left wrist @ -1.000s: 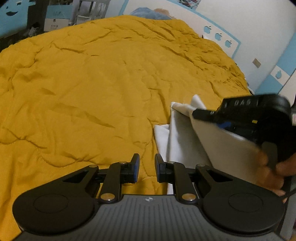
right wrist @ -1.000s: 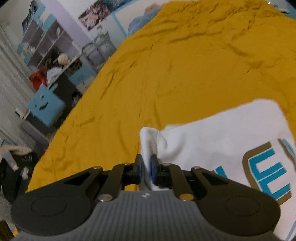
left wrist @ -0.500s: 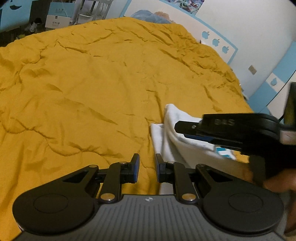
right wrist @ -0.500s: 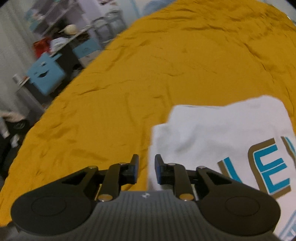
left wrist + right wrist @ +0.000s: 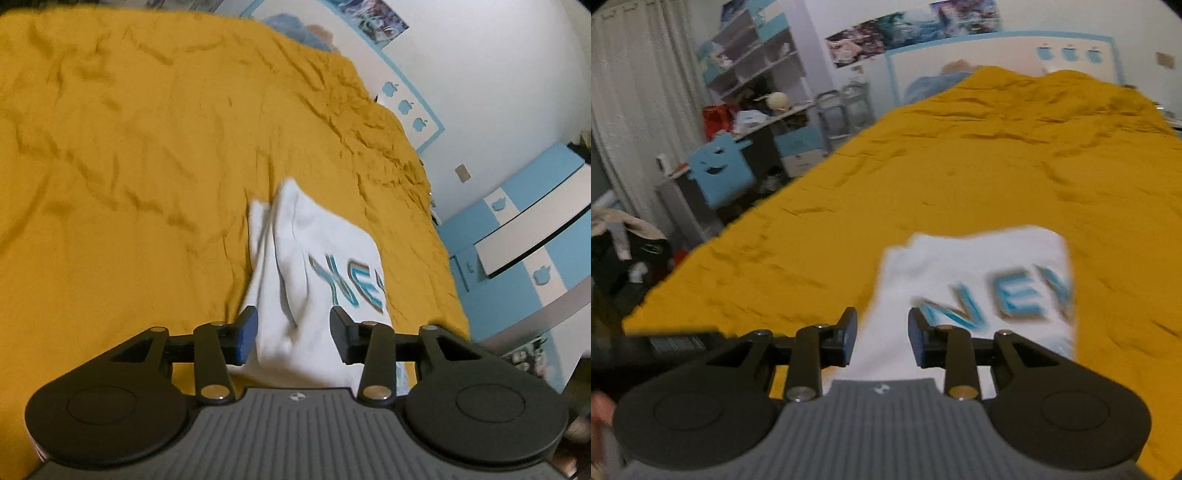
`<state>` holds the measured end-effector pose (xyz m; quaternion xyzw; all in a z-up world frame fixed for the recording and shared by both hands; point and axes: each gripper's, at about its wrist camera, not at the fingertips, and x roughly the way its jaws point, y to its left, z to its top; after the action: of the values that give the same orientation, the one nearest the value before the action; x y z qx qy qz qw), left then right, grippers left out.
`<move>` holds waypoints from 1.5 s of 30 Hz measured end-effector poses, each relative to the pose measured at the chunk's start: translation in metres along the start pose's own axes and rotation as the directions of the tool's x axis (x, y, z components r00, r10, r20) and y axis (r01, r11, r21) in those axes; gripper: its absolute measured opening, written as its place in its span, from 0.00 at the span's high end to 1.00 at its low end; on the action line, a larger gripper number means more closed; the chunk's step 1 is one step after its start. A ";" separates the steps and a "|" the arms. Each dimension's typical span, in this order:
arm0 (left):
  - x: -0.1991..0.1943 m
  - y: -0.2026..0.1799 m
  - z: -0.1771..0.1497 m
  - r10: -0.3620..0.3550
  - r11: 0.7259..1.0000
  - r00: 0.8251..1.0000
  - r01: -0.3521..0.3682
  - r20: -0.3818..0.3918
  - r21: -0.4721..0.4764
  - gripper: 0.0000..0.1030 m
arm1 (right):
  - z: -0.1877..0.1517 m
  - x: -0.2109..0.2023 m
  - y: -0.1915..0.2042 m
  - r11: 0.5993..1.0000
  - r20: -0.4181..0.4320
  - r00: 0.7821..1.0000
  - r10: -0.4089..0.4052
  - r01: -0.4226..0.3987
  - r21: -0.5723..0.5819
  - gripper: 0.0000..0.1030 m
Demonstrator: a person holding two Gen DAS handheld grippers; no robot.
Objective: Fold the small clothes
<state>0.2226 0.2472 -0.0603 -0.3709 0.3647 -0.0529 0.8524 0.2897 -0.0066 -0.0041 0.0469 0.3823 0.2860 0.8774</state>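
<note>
Left gripper [image 5: 293,332]: jaws opening, about half apart, nothing pinched; white shirt [image 5: 314,266] visible through the gap. Right gripper [image 5: 882,332]: jaws opening, moderately apart, empty. Both point downward at the shirt, which lies folded on the yellow bedspread [image 5: 129,166].

Black left gripper [image 5: 293,330], blue-faced pads, brass pivot screws, ribbed grey housing.

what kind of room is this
Most likely a bedroom, perhaps a child's: a wide bed under a mustard-yellow quilt, posters on the wall, and cluttered shelves beside a desk.
</note>
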 end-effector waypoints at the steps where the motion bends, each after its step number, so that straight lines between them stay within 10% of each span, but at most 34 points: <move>1: 0.003 0.002 -0.004 -0.010 1.000 1.000 0.010 -0.010 -0.022 0.46 | -0.010 -0.006 -0.007 1.000 -0.004 1.000 -0.025 0.025 0.002 0.70; 10: 0.059 0.017 -0.022 -0.021 0.989 0.996 0.008 -0.085 -0.148 0.39 | -0.089 -0.036 -0.068 0.972 -0.084 0.969 -0.234 0.233 -0.025 0.59; 15: 0.068 0.014 -0.016 -0.026 0.992 0.997 0.017 -0.071 -0.128 0.74 | -0.108 -0.028 -0.087 0.963 -0.106 0.957 -0.270 0.270 -0.021 0.60; 19: 0.053 -0.006 -0.008 -0.040 0.998 0.999 0.039 -0.016 -0.053 0.82 | -0.107 -0.019 -0.093 0.962 -0.092 0.958 -0.272 0.273 0.005 0.60; 25: 0.033 -0.032 -0.002 -0.034 0.999 0.999 0.033 0.041 0.025 0.85 | -0.095 0.005 -0.094 0.958 -0.099 0.954 -0.283 0.285 0.015 0.80; 26: 0.030 -0.032 -0.001 -0.031 0.999 0.999 0.030 0.043 0.035 0.85 | -0.094 0.007 -0.095 0.960 -0.108 0.955 -0.277 0.281 0.018 1.00; 45: 0.069 -0.012 -0.033 0.291 0.941 0.955 -0.274 -0.057 0.200 0.84 | -0.114 0.005 -0.100 0.971 -0.152 0.961 -0.232 0.237 0.015 1.00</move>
<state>0.2533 0.1941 -0.1080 -0.2290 0.4439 0.0195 0.8661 0.2594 -0.1028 -0.1173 -0.0055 0.4542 0.1761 0.8733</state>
